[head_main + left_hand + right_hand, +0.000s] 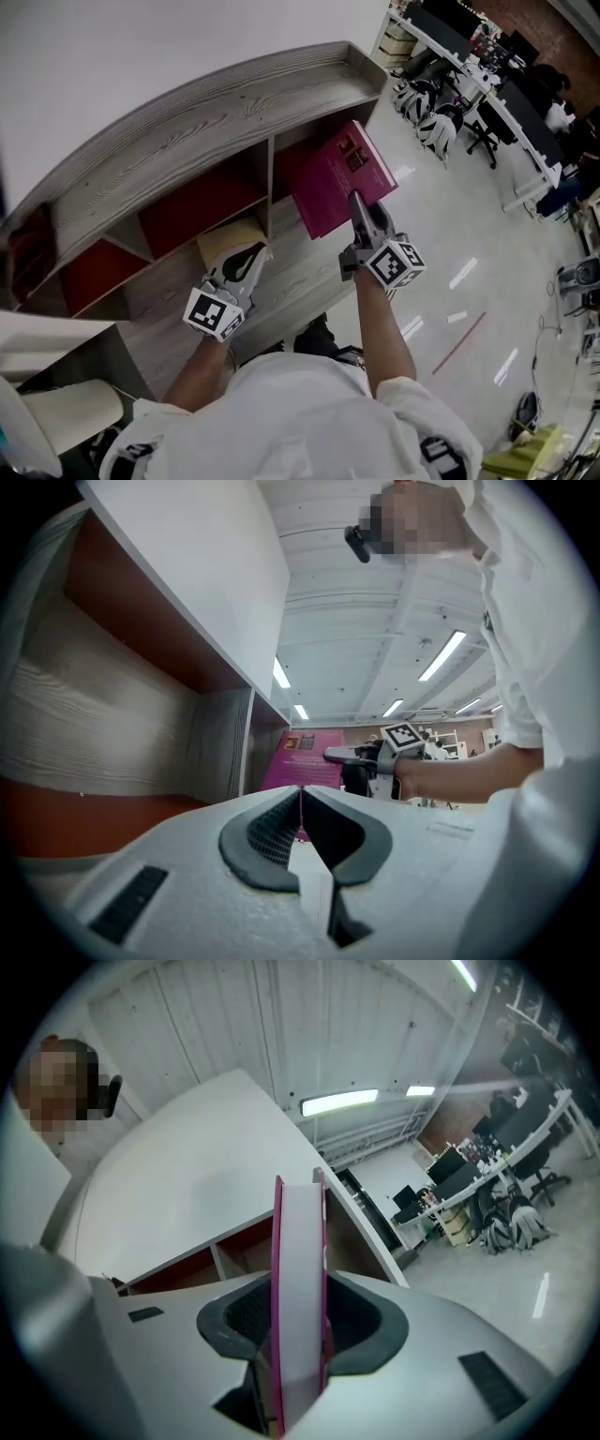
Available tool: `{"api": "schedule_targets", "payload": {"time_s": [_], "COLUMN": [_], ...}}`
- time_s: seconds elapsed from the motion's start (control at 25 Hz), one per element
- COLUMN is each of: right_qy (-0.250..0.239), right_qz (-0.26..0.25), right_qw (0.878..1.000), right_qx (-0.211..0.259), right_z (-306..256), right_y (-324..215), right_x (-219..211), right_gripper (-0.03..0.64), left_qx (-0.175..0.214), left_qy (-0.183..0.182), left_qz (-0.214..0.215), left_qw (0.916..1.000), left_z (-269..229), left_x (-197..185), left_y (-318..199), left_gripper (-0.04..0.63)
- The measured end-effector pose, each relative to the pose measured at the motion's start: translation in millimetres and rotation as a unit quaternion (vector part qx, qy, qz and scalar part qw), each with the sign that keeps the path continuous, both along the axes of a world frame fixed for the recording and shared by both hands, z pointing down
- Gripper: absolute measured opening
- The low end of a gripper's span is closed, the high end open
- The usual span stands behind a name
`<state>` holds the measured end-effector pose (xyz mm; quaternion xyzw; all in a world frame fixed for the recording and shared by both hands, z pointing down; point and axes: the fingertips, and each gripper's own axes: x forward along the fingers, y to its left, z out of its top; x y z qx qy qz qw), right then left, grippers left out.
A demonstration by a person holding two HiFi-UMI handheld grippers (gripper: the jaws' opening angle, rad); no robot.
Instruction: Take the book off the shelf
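The right gripper [359,208] is clenched on one edge of a magenta book [336,173]. The book appears to be out of the grey wooden shelf [187,122], at one o'clock in the head view. The left gripper [246,264], its jaws pressed together on nothing, hovers at seven o'clock of the book. Held by a single edge, the book may swing, slip from the pads, or clip the shelf's side wall.

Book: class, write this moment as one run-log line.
book: in front of shelf | right gripper: shut on book | left gripper: shut, empty
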<state>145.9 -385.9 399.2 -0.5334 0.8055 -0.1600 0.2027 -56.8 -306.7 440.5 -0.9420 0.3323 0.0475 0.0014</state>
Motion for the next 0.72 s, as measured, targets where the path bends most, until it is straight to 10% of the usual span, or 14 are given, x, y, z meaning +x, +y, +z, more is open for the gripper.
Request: {"api": "schedule_targets", "payload": {"time_s": [0.72], "right_qy": [0.256], "right_qz": [0.042], "right_qw": [0.963], "right_qx": [0.077], "right_z": [-40.8], "right_y": [81.8], "right_x": [15.4], "right_gripper": [0.152], "left_qx": [0.025], "left_qy": [-0.002], "left_qz": [-0.043], "left_qw": [0.9988], "left_z": [-43.1], "left_x": [24.3], "left_y": [1.4], "left_gripper": [0.020]}}
